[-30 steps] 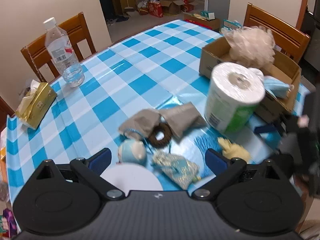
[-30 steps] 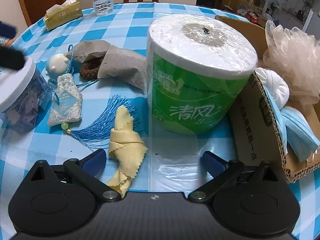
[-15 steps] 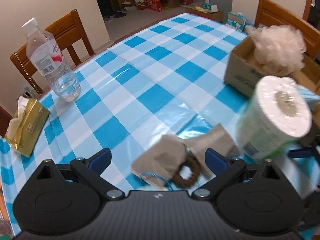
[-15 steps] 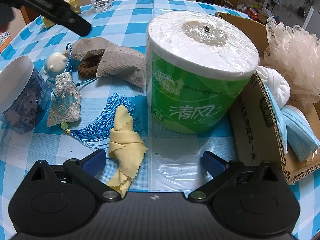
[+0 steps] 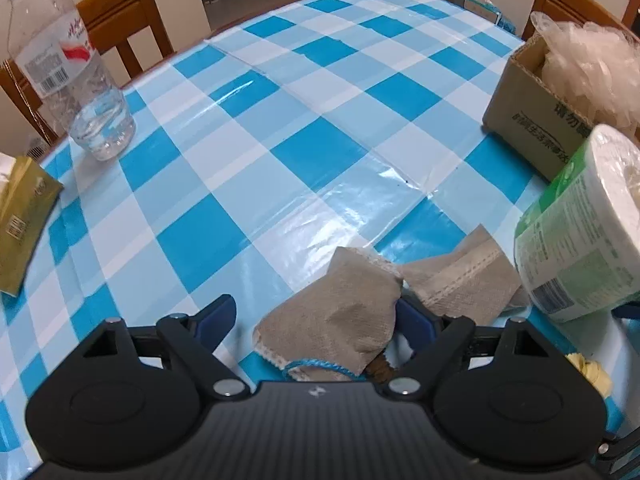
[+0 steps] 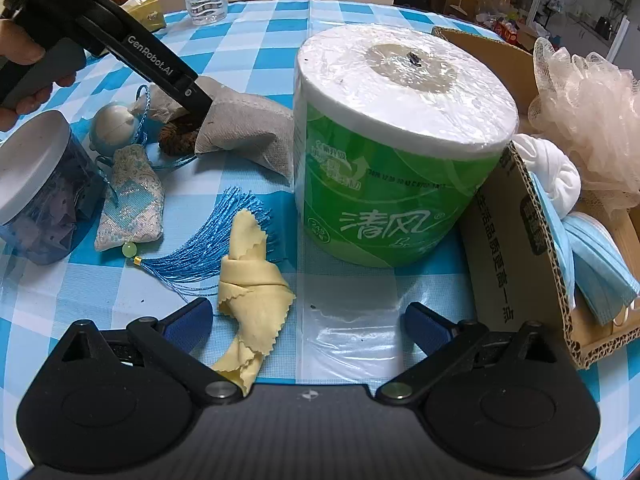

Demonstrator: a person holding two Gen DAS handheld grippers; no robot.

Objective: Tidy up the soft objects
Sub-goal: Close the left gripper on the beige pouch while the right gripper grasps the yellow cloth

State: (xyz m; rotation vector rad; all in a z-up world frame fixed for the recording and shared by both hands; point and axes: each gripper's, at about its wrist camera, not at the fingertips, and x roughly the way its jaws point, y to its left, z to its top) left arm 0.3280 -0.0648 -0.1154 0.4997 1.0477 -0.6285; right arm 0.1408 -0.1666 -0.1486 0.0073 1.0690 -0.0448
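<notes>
A grey cloth pouch lies on the checked table, also in the right wrist view. My left gripper is open, its fingers on either side of the pouch's near lobe; it shows in the right wrist view tipped down onto the pouch. A brown ring lies under the pouch. My right gripper is open and empty, with a knotted yellow cloth by its left finger. A wrapped paper roll stands ahead. A cardboard box at right holds a bath puff, white cloth and blue masks.
A blue embroidered sachet with tassel, a small round figure and a white-lidded jar sit at left. A water bottle and gold tissue pack stand at the far left. Wooden chairs ring the table.
My left gripper has moved forward and down over the table until the grey pouch lies between its open fingers. My right gripper has stayed still.
</notes>
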